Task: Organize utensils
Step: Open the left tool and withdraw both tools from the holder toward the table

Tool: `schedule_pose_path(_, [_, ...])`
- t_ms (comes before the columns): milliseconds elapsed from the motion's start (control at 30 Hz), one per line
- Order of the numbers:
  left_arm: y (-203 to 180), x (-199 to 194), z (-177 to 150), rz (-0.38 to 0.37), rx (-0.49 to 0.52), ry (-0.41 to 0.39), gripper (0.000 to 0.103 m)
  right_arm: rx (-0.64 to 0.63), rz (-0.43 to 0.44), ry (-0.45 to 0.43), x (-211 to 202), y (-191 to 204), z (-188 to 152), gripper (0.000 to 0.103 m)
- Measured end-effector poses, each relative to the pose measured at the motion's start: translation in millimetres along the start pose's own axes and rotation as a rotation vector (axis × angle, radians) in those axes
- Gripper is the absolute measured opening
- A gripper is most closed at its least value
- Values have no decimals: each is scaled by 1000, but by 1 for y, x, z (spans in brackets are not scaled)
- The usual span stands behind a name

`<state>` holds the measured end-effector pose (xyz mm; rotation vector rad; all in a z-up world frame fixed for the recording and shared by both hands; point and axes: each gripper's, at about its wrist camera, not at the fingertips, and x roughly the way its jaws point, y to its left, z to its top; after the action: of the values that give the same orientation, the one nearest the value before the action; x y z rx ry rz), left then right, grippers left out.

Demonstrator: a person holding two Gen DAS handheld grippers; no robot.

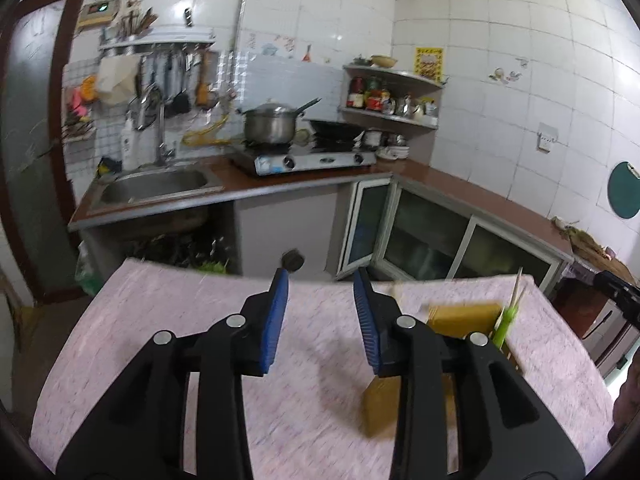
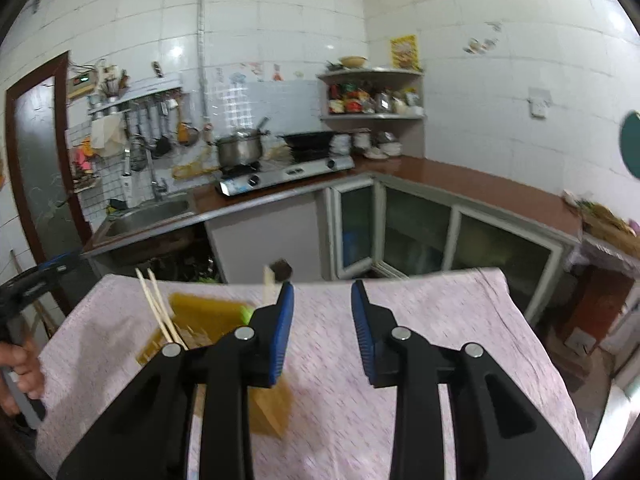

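A yellow wooden utensil holder (image 1: pixel 464 316) stands on the table's pink cloth (image 1: pixel 200 320), to the right of my left gripper (image 1: pixel 321 276). Pale chopsticks (image 1: pixel 517 286) and a green-handled utensil (image 1: pixel 506 320) stick up from it. My left gripper is open with only cloth between its blue pads. In the right wrist view the holder (image 2: pixel 208 312) sits to the left of my right gripper (image 2: pixel 322 286), partly hidden behind the left finger. Two chopsticks (image 2: pixel 158 308) lean out of it. My right gripper is open too and holds nothing.
Beyond the table's far edge runs an L-shaped counter (image 1: pixel 440 176) with a sink (image 1: pixel 156 184), a gas stove (image 1: pixel 308 160) carrying a pot and a wok, and corner shelves of jars. A person's hand (image 2: pixel 20 364) grips the other tool at the left edge.
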<state>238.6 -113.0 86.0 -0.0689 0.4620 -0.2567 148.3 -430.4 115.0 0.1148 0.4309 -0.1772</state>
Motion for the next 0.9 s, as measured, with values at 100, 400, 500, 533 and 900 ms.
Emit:
schedule_pose_path(100, [15,-15,-30,5,-5,41,35,36,-29,44,-9,-20,-28,30])
schedule_pose_path(400, [19,-48,-134,-17,-35,185,39,94,-61,189,-29,-36,-120,30])
schedule_pose_path(500, [12,-55,-152,-31,-37,212,39,96,-62,224,-37,-30,-145,30])
schedule_pose_path(533, [10,-58,-156,-40,-42,217,39,92,-57,240,-40,-26,-154,30])
schedule_pose_path(900, [-16,-75,-191,-113,-1,277,39,47,-40,277,-65,8,-184,30])
